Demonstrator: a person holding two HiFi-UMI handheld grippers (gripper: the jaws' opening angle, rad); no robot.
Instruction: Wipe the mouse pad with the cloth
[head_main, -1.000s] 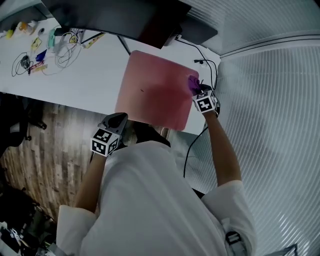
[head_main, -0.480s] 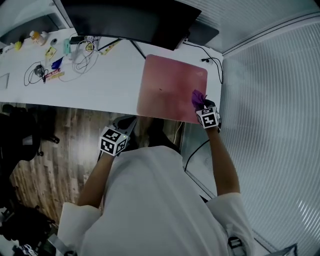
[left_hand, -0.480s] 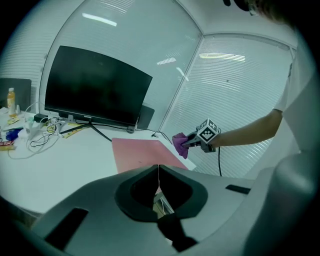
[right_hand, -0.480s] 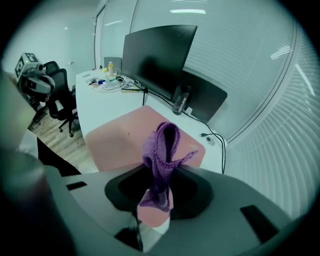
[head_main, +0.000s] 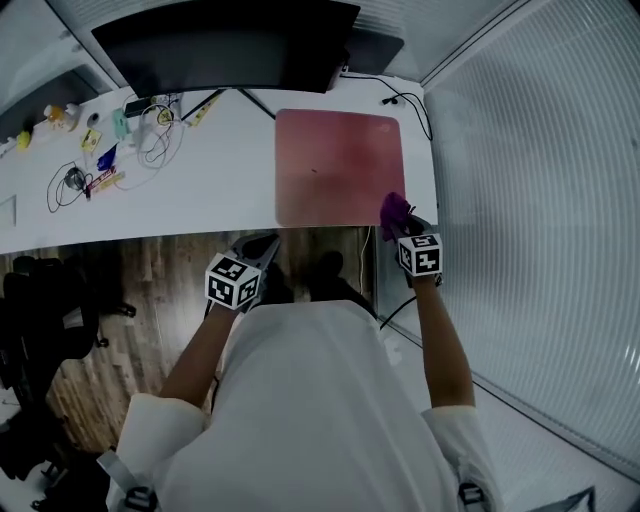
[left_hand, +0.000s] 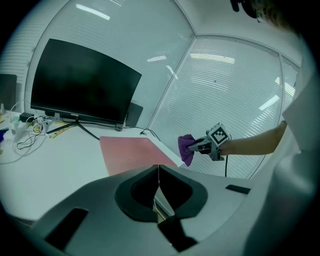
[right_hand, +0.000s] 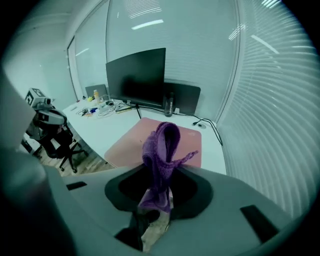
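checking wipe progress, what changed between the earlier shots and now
The right claw, shut on the purple cloth, drew back along the right side of the pink mouse pad to its near corner, toward the person. The left claw stayed shut and empty off the desk edge; the pad kept its place.

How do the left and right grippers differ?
The right gripper is shut on the purple cloth; the left gripper is shut, empty. The right is at the near right corner of the mouse pad; the left hangs off the front edge of the desk. Both carry marker cubes.
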